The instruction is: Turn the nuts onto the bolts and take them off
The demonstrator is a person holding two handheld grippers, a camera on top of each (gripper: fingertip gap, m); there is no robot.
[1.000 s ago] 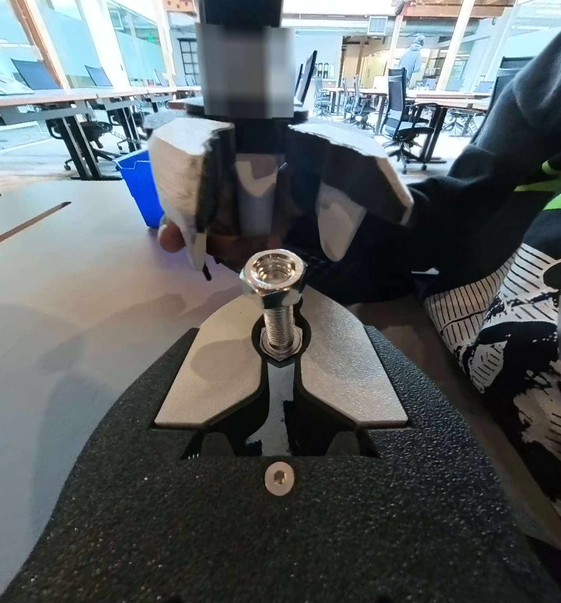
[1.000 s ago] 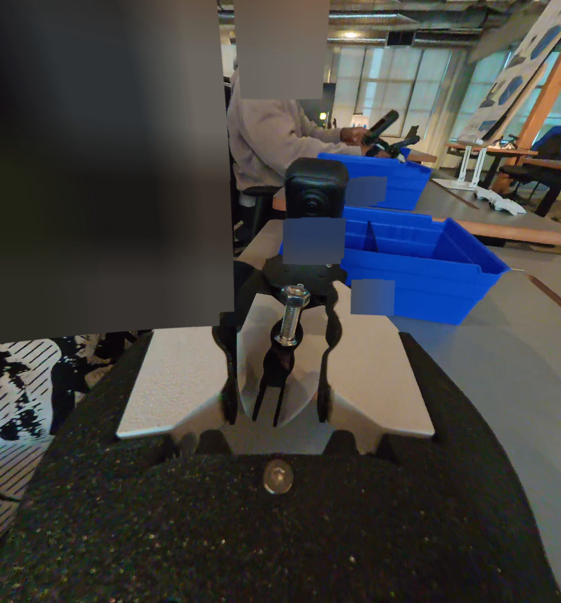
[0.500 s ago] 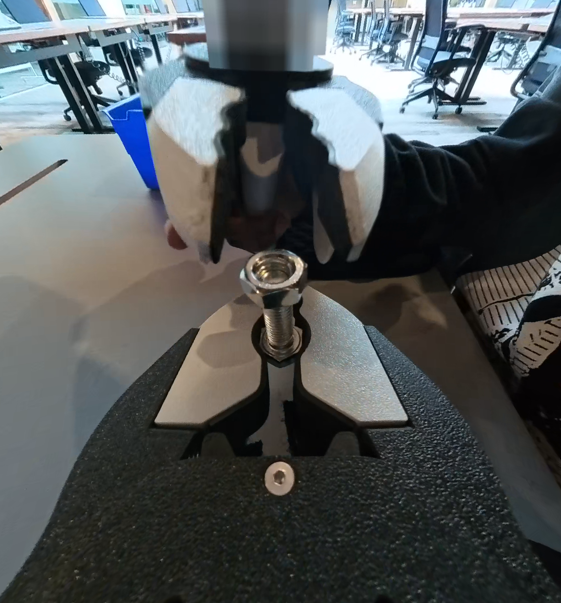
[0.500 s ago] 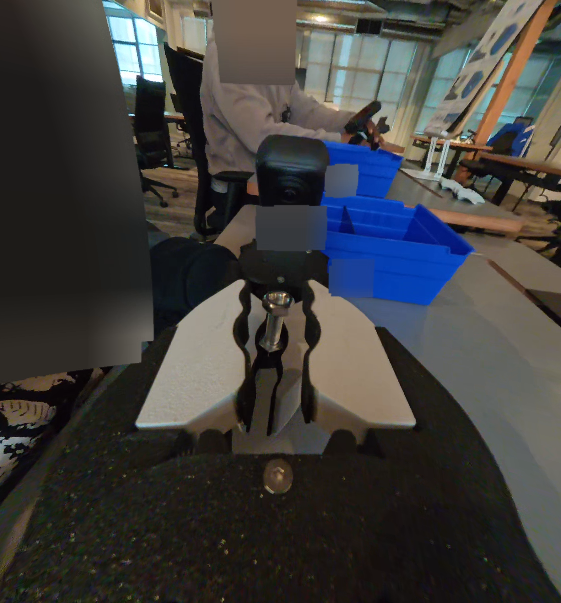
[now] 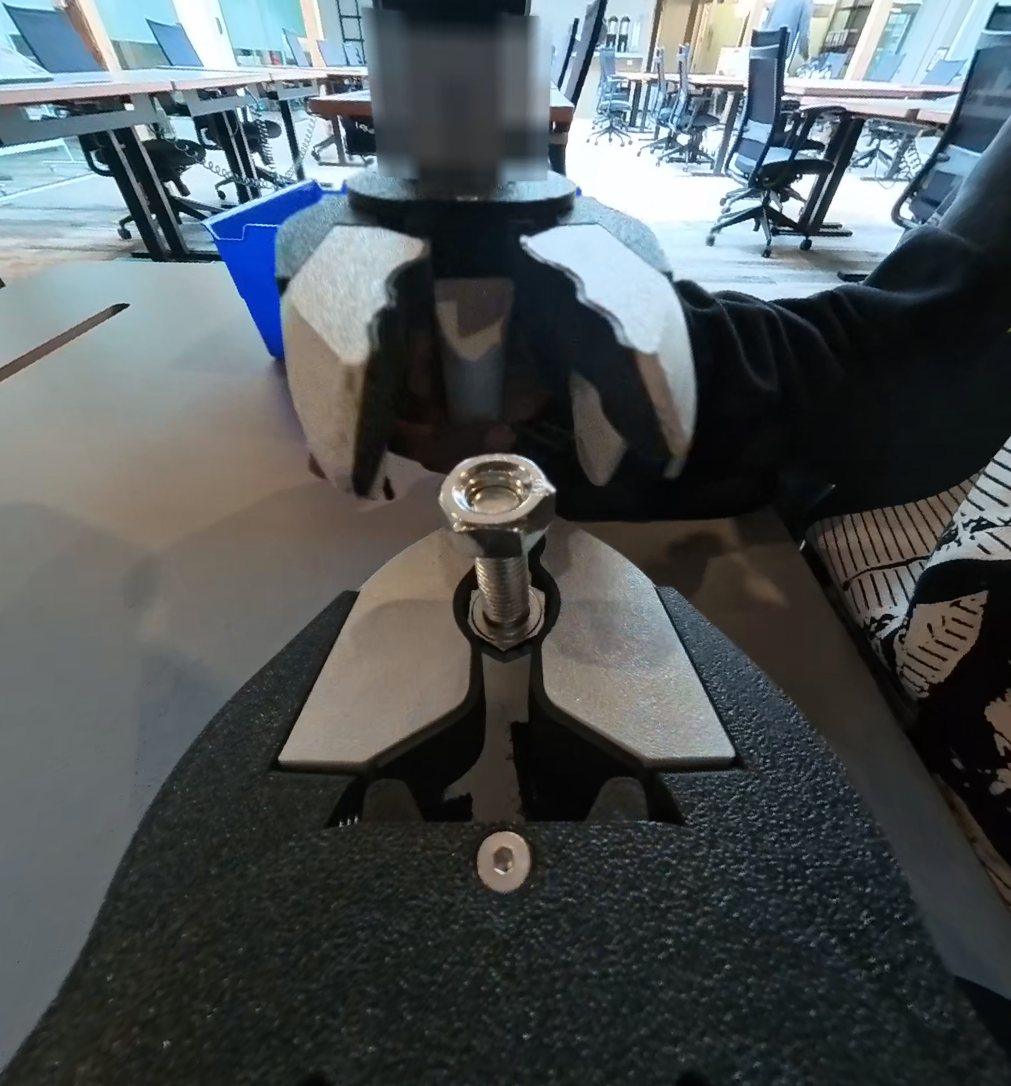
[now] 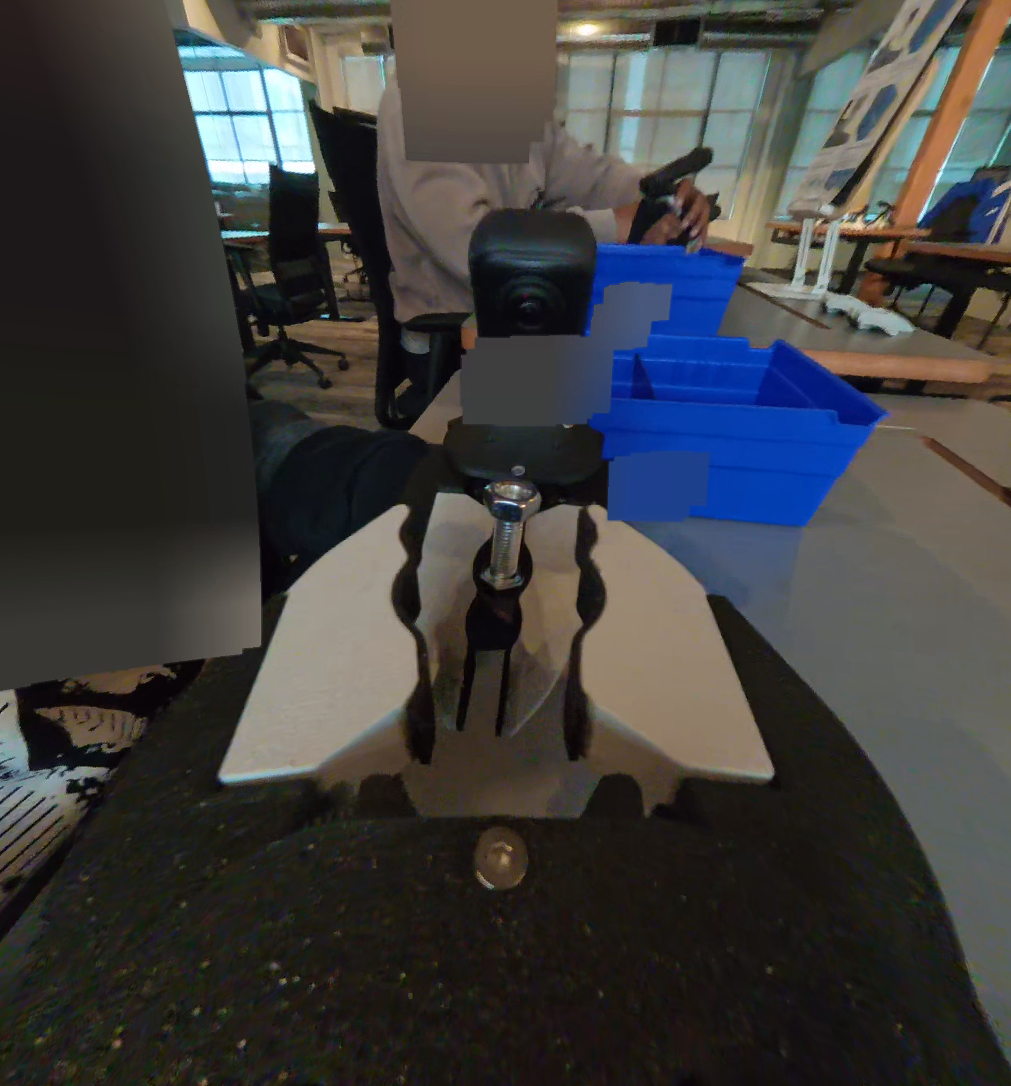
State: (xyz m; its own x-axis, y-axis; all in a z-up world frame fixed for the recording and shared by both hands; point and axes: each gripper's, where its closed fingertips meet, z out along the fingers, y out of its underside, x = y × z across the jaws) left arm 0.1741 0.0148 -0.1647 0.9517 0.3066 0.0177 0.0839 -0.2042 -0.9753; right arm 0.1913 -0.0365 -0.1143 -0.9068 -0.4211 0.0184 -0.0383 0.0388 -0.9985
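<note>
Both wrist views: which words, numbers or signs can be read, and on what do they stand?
None can be read.
On the nut and bolt: no marking shows.
On the blue bin: no writing shows.
On the leaning poster, right wrist view: print too small and blurred to read.

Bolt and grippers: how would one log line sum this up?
left gripper: shut on bolt | right gripper: open, facing | nut: on bolt's tip
</note>
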